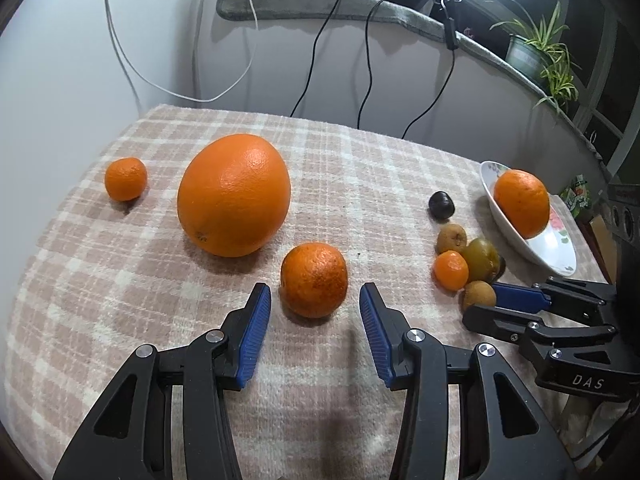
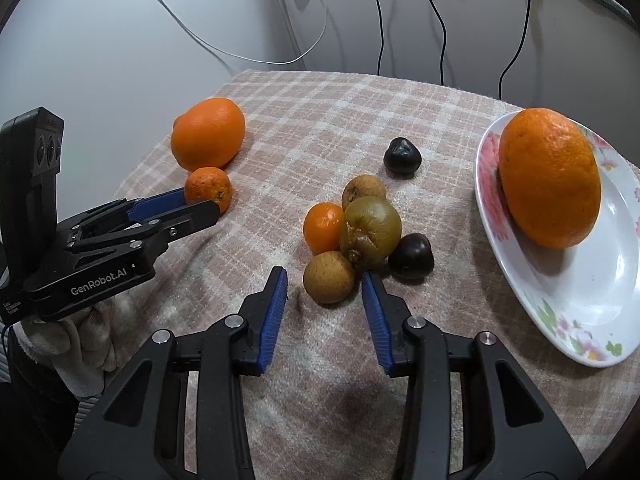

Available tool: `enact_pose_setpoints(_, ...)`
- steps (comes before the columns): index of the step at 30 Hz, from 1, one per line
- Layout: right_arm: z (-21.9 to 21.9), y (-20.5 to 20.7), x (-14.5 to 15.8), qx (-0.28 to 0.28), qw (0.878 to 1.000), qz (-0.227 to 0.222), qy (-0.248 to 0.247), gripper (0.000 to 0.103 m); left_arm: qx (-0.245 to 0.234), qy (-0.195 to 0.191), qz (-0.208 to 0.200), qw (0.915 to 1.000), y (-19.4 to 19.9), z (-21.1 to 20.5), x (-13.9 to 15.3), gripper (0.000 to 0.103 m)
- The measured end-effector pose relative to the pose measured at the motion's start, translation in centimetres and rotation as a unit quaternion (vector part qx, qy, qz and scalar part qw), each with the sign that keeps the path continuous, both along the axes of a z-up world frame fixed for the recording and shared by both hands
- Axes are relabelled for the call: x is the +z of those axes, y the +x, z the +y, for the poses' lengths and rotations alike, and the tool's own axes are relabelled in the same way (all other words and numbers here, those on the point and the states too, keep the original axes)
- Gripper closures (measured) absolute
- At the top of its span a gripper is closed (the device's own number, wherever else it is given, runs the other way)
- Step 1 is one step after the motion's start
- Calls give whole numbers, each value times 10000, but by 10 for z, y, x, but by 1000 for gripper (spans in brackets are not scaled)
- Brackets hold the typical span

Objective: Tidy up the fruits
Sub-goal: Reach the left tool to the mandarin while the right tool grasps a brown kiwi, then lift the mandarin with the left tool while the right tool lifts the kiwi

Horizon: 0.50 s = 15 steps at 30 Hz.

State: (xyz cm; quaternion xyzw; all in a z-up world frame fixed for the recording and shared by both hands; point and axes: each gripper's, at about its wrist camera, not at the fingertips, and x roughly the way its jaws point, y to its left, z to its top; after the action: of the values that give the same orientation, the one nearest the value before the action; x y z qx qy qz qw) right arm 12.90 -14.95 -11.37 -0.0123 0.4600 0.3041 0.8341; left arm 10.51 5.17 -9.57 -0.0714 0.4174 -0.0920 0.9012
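Only one orange (image 2: 550, 178) lies on the flowered plate (image 2: 560, 300), so little looks done; left of the plate a cluster of small fruits (image 2: 352, 236) waits on the checked bench (image 2: 320, 112), farther left a big orange (image 1: 234, 196) and tangerines; left claw (image 1: 315, 312) gapes wide around a tangerine (image 1: 314, 280), right claw (image 2: 324, 300) wide at a brown fruit (image 2: 329, 277); neither grips.
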Motion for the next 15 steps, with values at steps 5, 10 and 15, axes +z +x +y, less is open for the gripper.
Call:
enact_pose_setpoints(5, 0, 1, 0, -21, 10000, 7, -40, 75, -41, 21, 73, 10000, 5, -2, -2, 58)
enact_pose_setpoints(10, -3, -1, 0, -26, 10000, 32, 21, 76, -33, -34, 73, 10000, 6, 0, -3, 70)
enact_pose_setpoints(15, -7, -2, 1, -45, 9999, 77, 111, 76, -49, -49, 28, 10000, 4, 0, -2, 70)
